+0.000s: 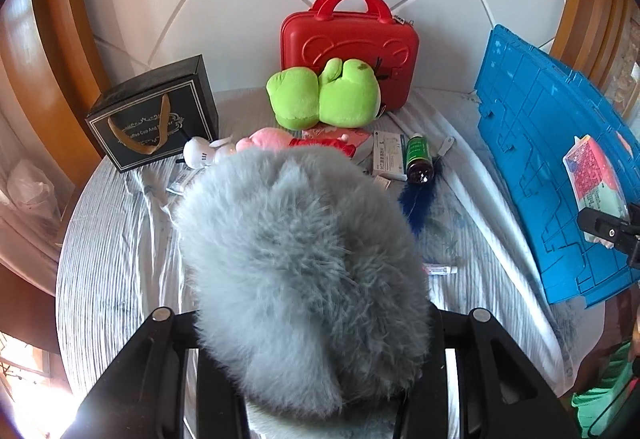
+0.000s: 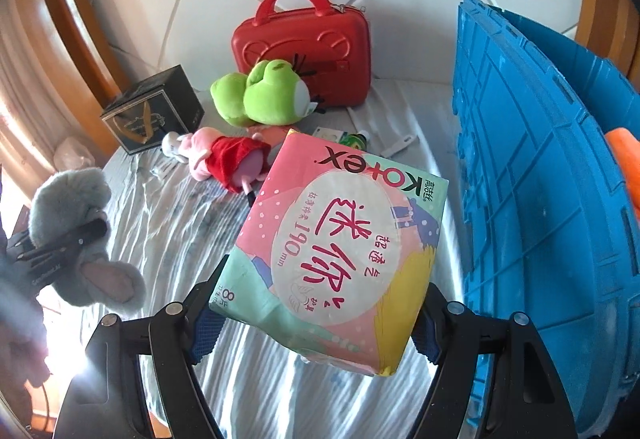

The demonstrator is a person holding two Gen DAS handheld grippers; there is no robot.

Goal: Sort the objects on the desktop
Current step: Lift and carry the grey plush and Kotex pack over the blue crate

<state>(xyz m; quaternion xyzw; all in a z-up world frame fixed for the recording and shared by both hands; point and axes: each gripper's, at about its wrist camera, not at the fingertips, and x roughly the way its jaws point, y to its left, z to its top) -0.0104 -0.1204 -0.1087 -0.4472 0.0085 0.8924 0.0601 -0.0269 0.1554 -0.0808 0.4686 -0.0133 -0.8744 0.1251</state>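
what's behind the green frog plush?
A red carry case stands upright directly behind the green frog plush, against the white wall. The plush covers the case's lower front; nothing else shows there.

Right hand-held gripper: clamped on the Kotex pack, blue pads squeezing both sides, pack lifted clear of the striped sheet.
Left hand-held gripper: at the far left, gripping a grey plush mouse, pink ear showing.
Blue crate: along the right, just beside the pack.
Back row: red case upright, green frog plush against it, black gift box to its left.
Middle: pink pig doll in red dress lying on the sheet.
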